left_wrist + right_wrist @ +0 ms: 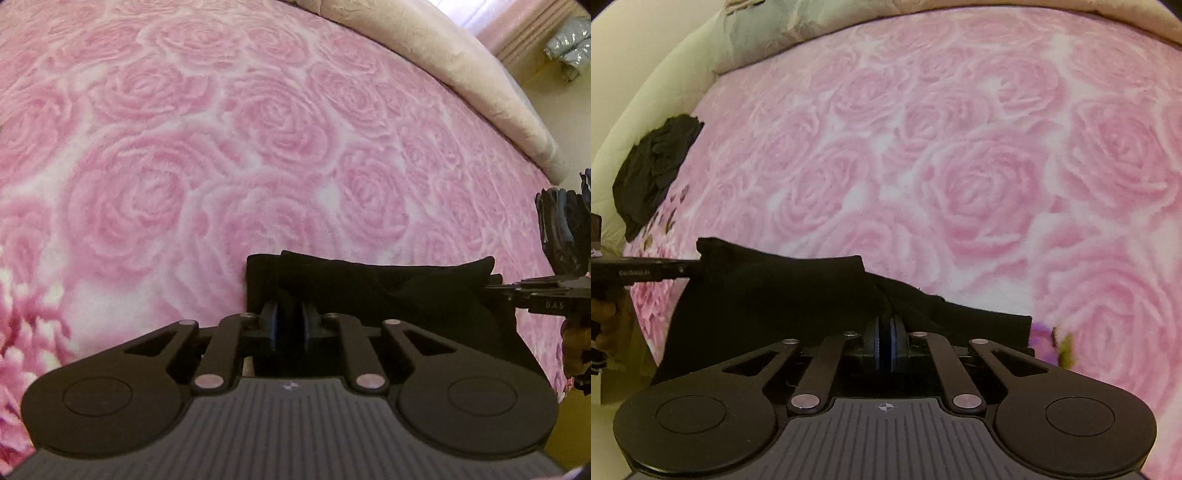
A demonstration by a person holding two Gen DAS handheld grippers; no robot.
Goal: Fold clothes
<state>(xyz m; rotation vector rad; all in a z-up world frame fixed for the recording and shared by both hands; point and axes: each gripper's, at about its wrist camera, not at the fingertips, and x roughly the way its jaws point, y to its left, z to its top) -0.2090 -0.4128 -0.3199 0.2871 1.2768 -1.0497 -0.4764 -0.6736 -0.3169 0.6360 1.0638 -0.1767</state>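
A soft black fabric garment point(369, 284) is lying at the near edge of a bed covered with a plush pink rose-patterned blanket point(229, 147), and both grippers are biting into its near hem. The left gripper point(290, 325) is standing nearly closed, with a fold of the dark cloth pinched between its blue-edged pads. The right gripper point(885, 349) is pressed fully together on the cloth in the same way, towards the garment's other end. In the right wrist view the left gripper is showing from the side at the garment's far corner.

The garment is looking light, limp and thin, so it will likely be sagging between the two holds rather than keeping any shape. Hems and corners are seeming the best places to take it, since a thin single layer may be slipping out. A second crumpled dark garment point(653, 170) is sitting well apart at the bed's edge.
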